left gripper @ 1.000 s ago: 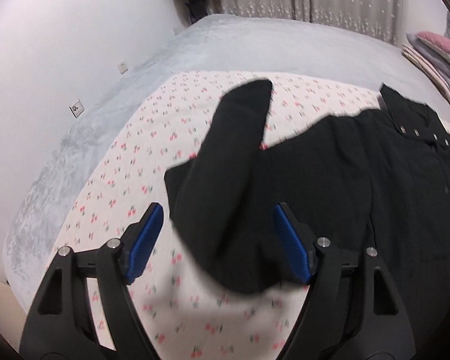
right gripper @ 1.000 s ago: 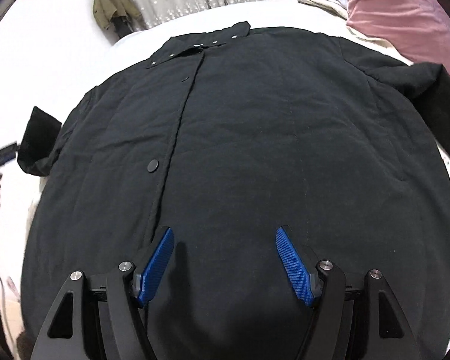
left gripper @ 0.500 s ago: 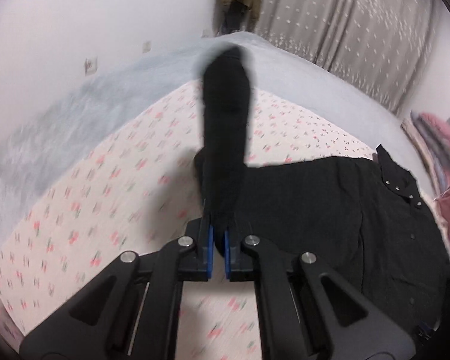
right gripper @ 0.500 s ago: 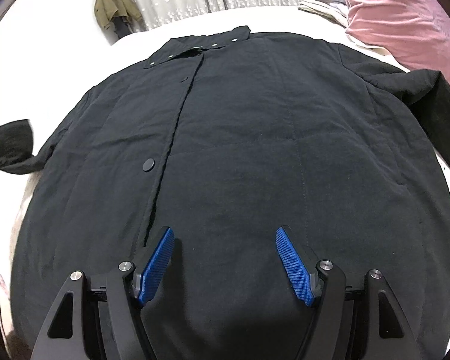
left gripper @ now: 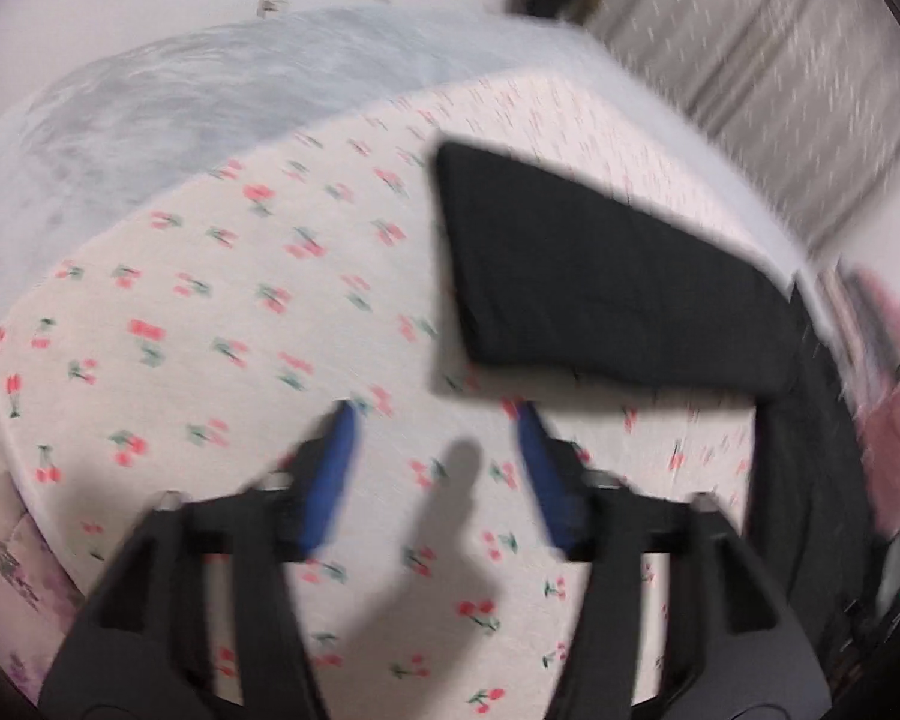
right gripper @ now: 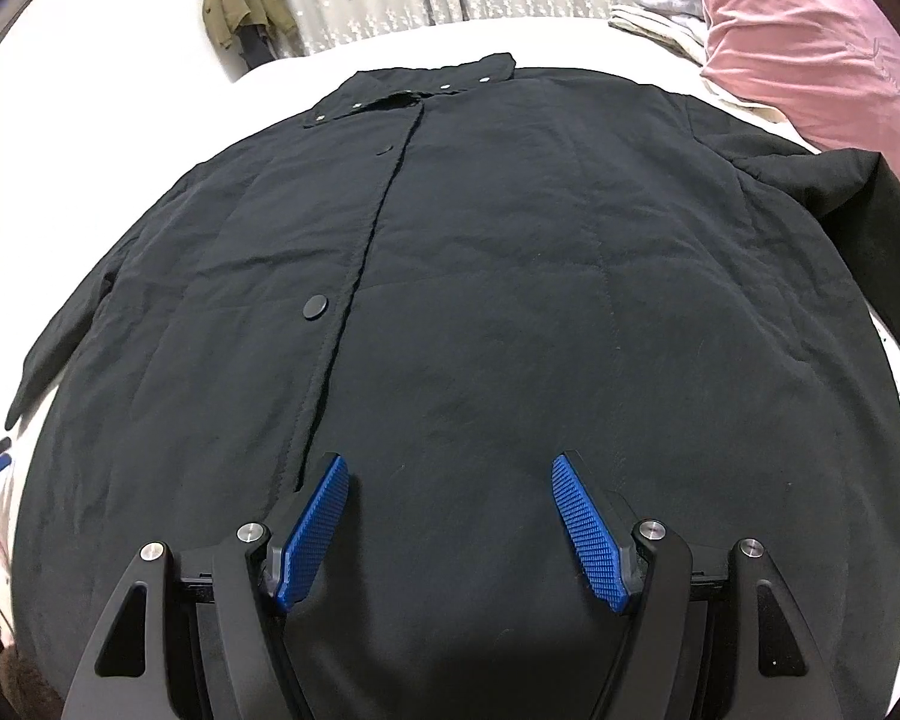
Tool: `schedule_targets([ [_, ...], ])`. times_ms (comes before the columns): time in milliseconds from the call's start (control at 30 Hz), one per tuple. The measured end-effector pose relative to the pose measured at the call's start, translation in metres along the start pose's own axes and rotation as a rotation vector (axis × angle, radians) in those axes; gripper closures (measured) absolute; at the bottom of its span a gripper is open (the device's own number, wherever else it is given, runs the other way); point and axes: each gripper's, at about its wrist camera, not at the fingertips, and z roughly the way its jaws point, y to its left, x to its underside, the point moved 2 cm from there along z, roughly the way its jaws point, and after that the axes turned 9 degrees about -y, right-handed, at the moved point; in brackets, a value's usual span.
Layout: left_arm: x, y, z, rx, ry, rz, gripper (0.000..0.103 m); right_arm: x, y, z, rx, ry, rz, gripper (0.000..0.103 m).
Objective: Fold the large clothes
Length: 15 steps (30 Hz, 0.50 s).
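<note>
A bed carries everything, its pale grey fleecy blanket showing at the far side. Over it lies a white sheet printed with small red cherries. A large black button-front coat lies spread flat on that sheet, one sleeve stretched out across the print. Folded pink and grey bedding sits by the coat's shoulder.

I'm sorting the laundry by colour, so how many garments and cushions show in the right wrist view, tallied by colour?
Black: 1, the coat spread on the bed
Olive green: 1, the jacket hanging by the curtain
Pink: 1, the cushion at the right
Total: 3
</note>
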Motion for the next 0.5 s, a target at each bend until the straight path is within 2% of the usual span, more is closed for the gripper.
schedule_targets([
  [100,-0.013,0.014,0.001,0.083,-0.036,-0.089,0.039,0.000,0.003,0.000,-0.004,-0.003,-0.010,0.031],
  [167,-0.022,0.011,0.015,0.118,-0.015,-0.109,0.039,0.001,0.004,0.001,-0.001,-0.006,-0.016,0.031],
  [267,-0.031,-0.005,0.050,0.111,0.055,-0.096,0.039,0.001,0.006,0.002,0.008,-0.007,-0.023,0.031],
  [300,-0.032,-0.012,0.060,0.102,0.078,-0.090,0.047,0.002,0.006,0.002,0.012,-0.008,-0.026,0.030],
  [333,-0.032,-0.022,0.067,0.095,0.078,-0.074,0.066,0.002,0.006,0.003,0.014,-0.010,-0.030,0.030],
  [367,-0.034,-0.035,0.072,0.043,0.070,-0.019,0.073,0.002,0.006,0.003,0.015,-0.011,-0.033,0.030],
  [400,-0.038,-0.046,0.071,0.023,0.042,0.031,0.084,0.003,0.006,0.003,0.018,-0.013,-0.039,0.030],
  [433,-0.042,-0.054,0.065,0.007,-0.012,0.058,0.086,0.003,0.006,0.003,0.019,-0.014,-0.041,0.030],
  [467,-0.049,-0.057,0.055,-0.017,-0.098,0.057,0.086,0.003,0.006,0.003,0.021,-0.015,-0.043,0.030],
  [500,-0.054,-0.057,0.052,-0.033,-0.135,0.050,0.087,0.003,0.006,0.002,0.023,-0.016,-0.044,0.030],
])
